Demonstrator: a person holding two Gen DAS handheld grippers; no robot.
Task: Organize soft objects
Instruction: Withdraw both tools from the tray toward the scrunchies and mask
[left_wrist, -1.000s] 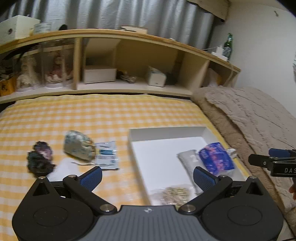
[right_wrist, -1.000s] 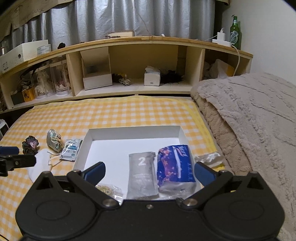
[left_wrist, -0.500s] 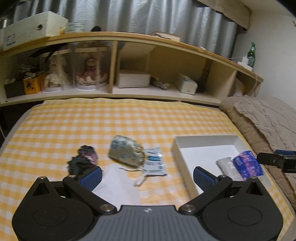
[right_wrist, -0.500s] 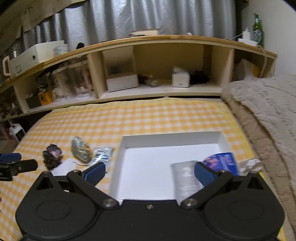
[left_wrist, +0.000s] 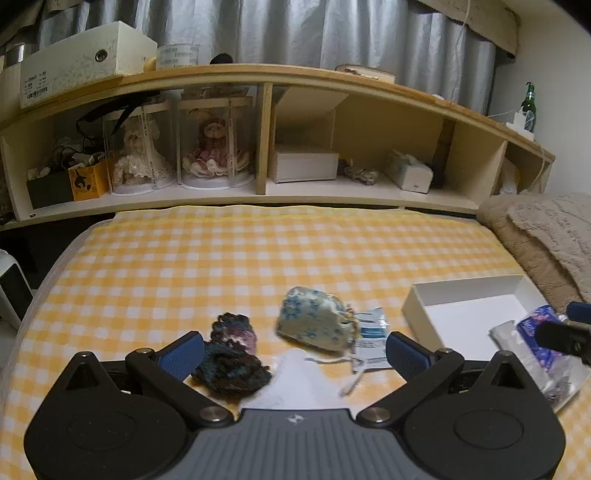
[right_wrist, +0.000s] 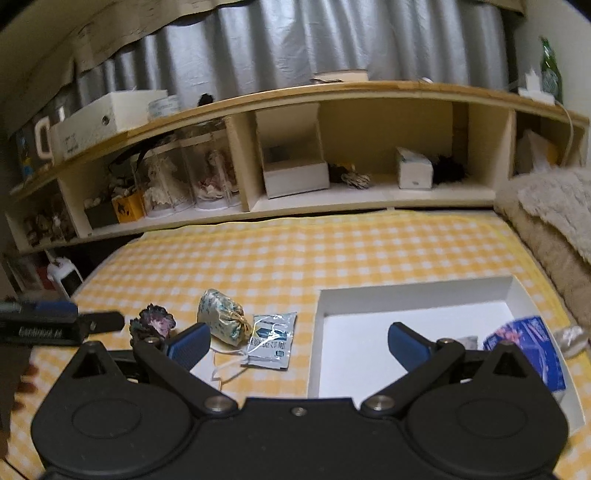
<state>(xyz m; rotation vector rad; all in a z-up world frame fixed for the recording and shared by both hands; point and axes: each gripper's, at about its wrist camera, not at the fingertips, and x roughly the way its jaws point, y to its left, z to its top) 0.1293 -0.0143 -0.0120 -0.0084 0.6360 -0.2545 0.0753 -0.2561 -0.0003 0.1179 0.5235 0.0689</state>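
My left gripper (left_wrist: 295, 350) is open and empty, hanging just above a dark purple knitted piece (left_wrist: 233, 358), a blue-flowered drawstring pouch (left_wrist: 316, 323), a white face mask (left_wrist: 295, 380) and a clear wipe packet (left_wrist: 371, 338) on the yellow checked cloth. My right gripper (right_wrist: 297, 341) is open and empty, over the left wall of the white tray (right_wrist: 413, 291). The tray holds a blue tissue pack (right_wrist: 524, 343) and a grey packet (right_wrist: 467, 341). The right wrist view also shows the pouch (right_wrist: 221, 321), the packet (right_wrist: 271, 339) and the knitted piece (right_wrist: 153, 323).
A wooden shelf unit (left_wrist: 295, 79) with boxes and cased dolls runs along the far edge of the bed. A beige fuzzy blanket (left_wrist: 546, 236) is piled on the right. A white tray (left_wrist: 465, 288) lies at the right of the cloth.
Both grippers have swung left, away from the tray. The loose items on the cloth now sit between my left gripper's fingers. Both stay open and empty.
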